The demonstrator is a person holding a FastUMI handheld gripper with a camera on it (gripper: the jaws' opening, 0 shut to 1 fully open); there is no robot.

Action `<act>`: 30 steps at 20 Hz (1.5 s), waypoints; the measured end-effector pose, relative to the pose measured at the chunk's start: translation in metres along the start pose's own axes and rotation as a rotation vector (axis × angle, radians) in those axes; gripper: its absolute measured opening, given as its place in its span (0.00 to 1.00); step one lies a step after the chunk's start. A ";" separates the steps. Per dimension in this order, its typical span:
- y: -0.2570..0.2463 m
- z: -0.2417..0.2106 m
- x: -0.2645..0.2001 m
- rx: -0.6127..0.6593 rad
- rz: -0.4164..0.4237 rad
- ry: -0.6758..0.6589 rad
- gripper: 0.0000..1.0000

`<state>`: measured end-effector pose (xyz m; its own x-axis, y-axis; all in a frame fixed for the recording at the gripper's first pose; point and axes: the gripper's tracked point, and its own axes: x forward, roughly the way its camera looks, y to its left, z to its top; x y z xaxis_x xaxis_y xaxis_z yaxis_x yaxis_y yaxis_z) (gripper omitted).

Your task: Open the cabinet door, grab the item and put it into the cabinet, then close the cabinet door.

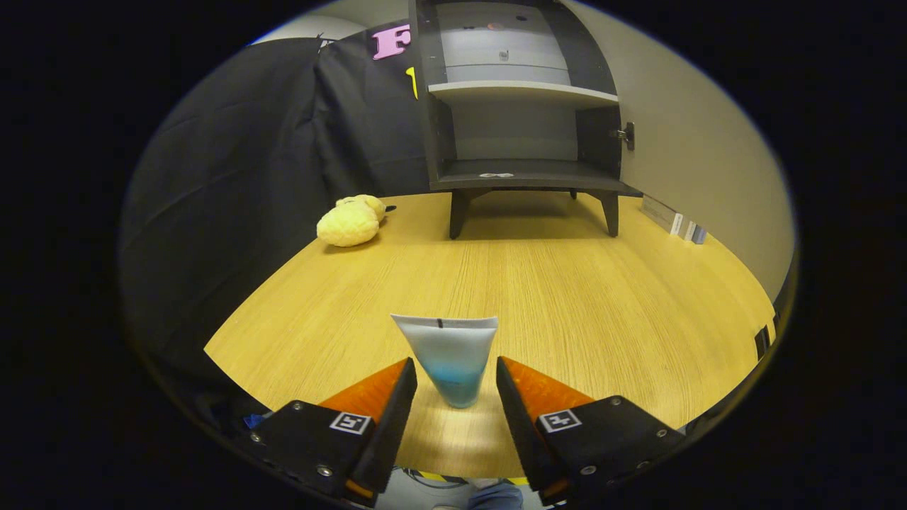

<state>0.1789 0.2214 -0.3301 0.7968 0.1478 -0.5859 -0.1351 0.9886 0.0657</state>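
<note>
the tube (451, 358) stands on the wooden table (567, 283) between the gripper (455, 379) fingertips, which sit spread to either side with a gap, not pressing it. beyond, the cabinet (521, 106) stands with its door (701, 142) swung open, shelves bare. so opening looks done; grasping, placing inside and closing remain. a yellow plush toy (351, 221) lies near the cabinet.

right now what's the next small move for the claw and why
Probably close the claw on the tube: it stands between the open fingers, neither pressing it yet, and the cabinet beyond already has its door open, bottom shelf free.
</note>
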 end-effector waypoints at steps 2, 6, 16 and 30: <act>-0.004 0.002 -0.002 -0.015 -0.016 -0.004 0.52; -0.008 0.022 -0.010 -0.016 -0.010 -0.023 0.52; -0.023 0.120 -0.038 -0.017 -0.018 -0.145 0.51; -0.063 0.259 -0.038 -0.017 -0.047 -0.273 0.51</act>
<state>0.3101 0.1602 -0.1029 0.9312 0.1061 -0.3487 -0.1026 0.9943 0.0285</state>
